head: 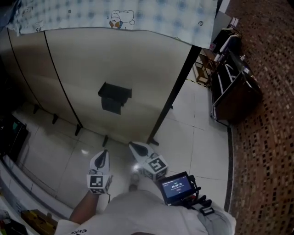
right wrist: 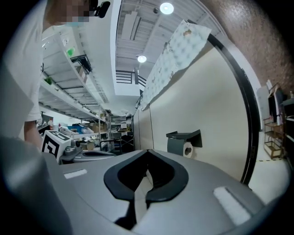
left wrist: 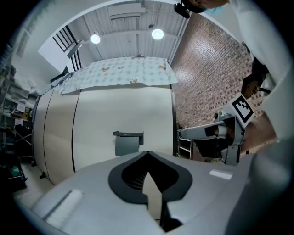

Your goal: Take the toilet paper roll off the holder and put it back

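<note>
Head view shows left gripper (head: 104,153) and right gripper (head: 132,146), jaws clenched empty, far from toilet paper roll (right wrist: 187,149).

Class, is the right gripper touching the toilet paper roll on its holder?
Apart. The right gripper view shows the right gripper, jaws shut, well short of the toilet paper roll, bare partition wall between them.

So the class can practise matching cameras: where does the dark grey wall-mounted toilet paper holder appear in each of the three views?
Head view: the dark grey toilet paper holder sits left of centre on the beige partition wall.
Left gripper view: the holder is near the centre, on the same wall.
Right gripper view: the holder is right of centre, with the white roll showing at its side.
Shared landmark: the pale patterned cloth draped over the wall's top.
</note>
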`<state>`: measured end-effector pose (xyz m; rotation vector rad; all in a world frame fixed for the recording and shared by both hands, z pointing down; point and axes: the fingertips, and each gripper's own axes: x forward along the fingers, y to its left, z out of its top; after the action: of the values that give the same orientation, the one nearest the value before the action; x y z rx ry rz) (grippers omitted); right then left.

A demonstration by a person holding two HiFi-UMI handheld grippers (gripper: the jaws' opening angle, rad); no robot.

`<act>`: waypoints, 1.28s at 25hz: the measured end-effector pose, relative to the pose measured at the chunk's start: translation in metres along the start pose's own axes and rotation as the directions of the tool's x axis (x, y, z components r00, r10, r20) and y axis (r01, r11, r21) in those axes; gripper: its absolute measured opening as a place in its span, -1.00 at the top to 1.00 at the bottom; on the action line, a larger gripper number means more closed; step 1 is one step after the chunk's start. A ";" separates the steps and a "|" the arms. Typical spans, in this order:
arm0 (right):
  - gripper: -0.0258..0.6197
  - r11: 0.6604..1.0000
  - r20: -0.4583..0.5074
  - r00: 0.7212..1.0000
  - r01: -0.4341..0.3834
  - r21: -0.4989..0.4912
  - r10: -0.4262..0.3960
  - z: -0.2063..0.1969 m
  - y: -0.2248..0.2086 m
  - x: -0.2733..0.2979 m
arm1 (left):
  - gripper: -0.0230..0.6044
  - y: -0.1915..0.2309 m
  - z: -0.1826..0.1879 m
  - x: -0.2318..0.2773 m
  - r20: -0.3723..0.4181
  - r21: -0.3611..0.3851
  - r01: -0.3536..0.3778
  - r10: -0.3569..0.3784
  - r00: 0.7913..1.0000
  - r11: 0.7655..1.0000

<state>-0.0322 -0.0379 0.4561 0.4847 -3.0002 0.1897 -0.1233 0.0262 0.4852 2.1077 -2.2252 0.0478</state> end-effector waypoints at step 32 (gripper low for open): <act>0.88 0.998 -0.013 1.000 0.011 0.063 -0.010 -0.027 0.103 -0.142 | 0.92 -0.094 0.006 -0.137 -0.015 -0.052 -0.058 0.058 0.998 0.997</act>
<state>0.0708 0.1067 0.4557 0.5028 -2.9869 0.2859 -0.0225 0.1567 0.4656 2.0108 -2.2541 0.0074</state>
